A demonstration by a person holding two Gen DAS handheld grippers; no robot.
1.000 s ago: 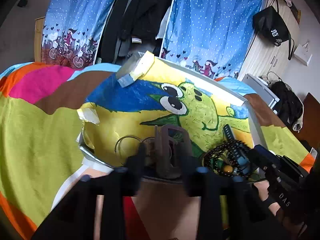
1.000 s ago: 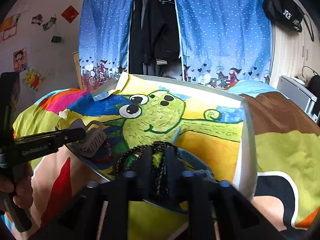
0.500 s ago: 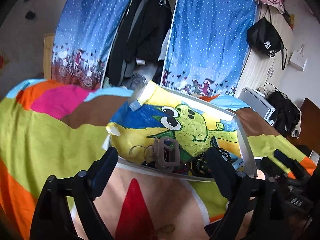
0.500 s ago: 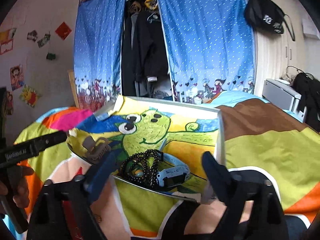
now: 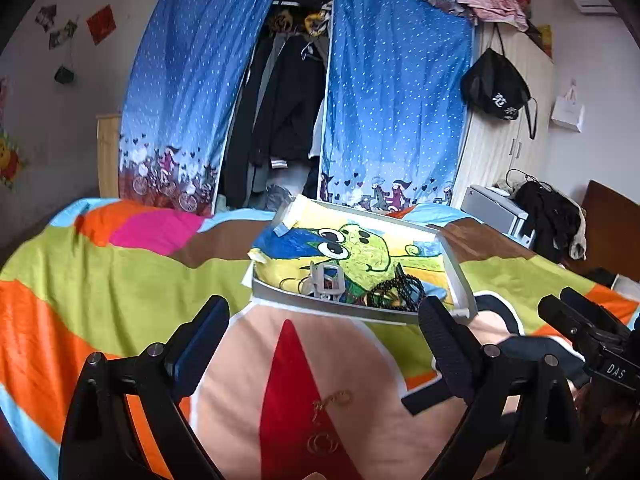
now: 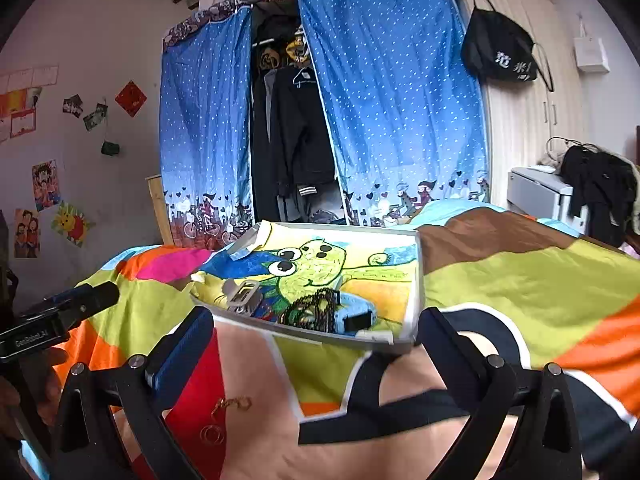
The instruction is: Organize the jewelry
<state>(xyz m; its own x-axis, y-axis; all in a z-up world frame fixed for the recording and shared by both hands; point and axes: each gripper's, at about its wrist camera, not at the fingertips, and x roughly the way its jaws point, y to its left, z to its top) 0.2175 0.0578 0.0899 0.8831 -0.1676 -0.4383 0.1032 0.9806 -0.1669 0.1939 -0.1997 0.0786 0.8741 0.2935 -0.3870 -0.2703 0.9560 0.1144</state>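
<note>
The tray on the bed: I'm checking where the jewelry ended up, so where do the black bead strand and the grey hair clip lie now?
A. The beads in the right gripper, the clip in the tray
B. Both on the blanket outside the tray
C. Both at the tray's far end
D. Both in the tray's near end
D: the black bead strand and grey hair clip lie inside the tray by its near rim, and both grippers are open and empty.

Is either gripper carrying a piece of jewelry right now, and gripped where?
No. The left gripper and right gripper are both open and empty; the hair claw and bead necklace lie in the tray.
</note>
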